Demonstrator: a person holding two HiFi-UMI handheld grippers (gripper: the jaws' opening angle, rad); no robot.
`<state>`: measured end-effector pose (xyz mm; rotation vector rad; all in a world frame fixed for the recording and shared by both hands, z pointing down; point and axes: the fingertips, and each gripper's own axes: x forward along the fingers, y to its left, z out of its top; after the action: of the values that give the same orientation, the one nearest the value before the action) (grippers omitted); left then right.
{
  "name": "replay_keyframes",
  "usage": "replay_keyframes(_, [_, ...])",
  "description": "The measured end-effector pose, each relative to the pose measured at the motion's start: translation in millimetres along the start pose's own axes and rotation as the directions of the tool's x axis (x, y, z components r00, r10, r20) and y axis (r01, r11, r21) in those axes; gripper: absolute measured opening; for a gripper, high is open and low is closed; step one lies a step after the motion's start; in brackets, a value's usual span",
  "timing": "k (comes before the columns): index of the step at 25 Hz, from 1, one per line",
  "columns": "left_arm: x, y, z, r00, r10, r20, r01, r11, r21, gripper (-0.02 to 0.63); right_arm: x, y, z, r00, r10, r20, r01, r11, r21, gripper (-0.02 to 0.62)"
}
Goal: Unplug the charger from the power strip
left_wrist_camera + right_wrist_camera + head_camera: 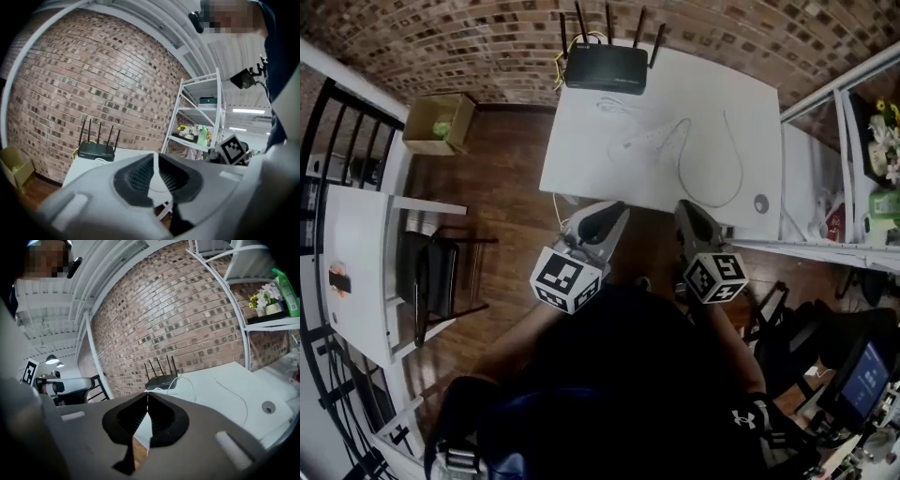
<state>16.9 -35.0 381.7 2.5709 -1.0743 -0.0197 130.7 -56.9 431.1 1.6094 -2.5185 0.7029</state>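
Note:
A white power strip (645,140) lies on the white table (581,159) near its middle, with thin white cables (712,178) looping off it. I cannot pick out the charger on it at this distance. A black router (605,67) stands at the table's far edge, also seen in the left gripper view (96,151) and the right gripper view (161,380). My left gripper (617,208) hovers just short of the table's near edge, shut and holding nothing (156,157). My right gripper (684,207) is beside it, also shut and holding nothing (147,394).
A metal shelf unit (862,141) with bottles and flowers flanks the table on the right. A cardboard box (439,122) sits on the wooden floor at the left. A white side table (356,272) and a dark chair (431,277) stand further left. A cable grommet (760,202) marks the table's near right corner.

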Motion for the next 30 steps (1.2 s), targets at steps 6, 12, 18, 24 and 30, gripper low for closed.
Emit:
replay_keyframes(6, [12.5, 54.4, 8.1, 0.999, -0.031, -0.028, 0.03, 0.999, -0.029, 0.032, 43.0, -4.9, 5.7, 0.997, -0.07, -0.022, 0.069, 0.998, -0.012, 0.011])
replay_keyframes(12, [23.2, 92.2, 9.0, 0.999, -0.028, -0.034, 0.026, 0.999, -0.042, 0.032, 70.8, -9.5, 5.2, 0.992, -0.107, -0.06, 0.107, 0.994, -0.013, 0.011])
replay_keyframes(18, [43.1, 111.9, 3.0, 0.995, -0.071, -0.074, 0.07, 0.997, -0.019, 0.037, 93.9, -18.2, -6.0, 0.98, -0.139, -0.141, 0.132, 0.99, -0.052, 0.049])
replay_keyframes(24, [71.5, 122.3, -18.5, 0.986, -0.067, -0.154, 0.078, 0.995, 0.068, 0.08, 117.1, -35.3, -23.2, 0.968, -0.141, -0.209, 0.114, 0.984, -0.138, 0.107])
replay_keyframes(30, [109.0, 131.0, -71.9, 0.949, -0.026, -0.314, 0.092, 0.976, 0.199, 0.133, 144.8, -57.1, -55.6, 0.937, -0.123, -0.327, 0.046, 0.971, -0.235, 0.18])
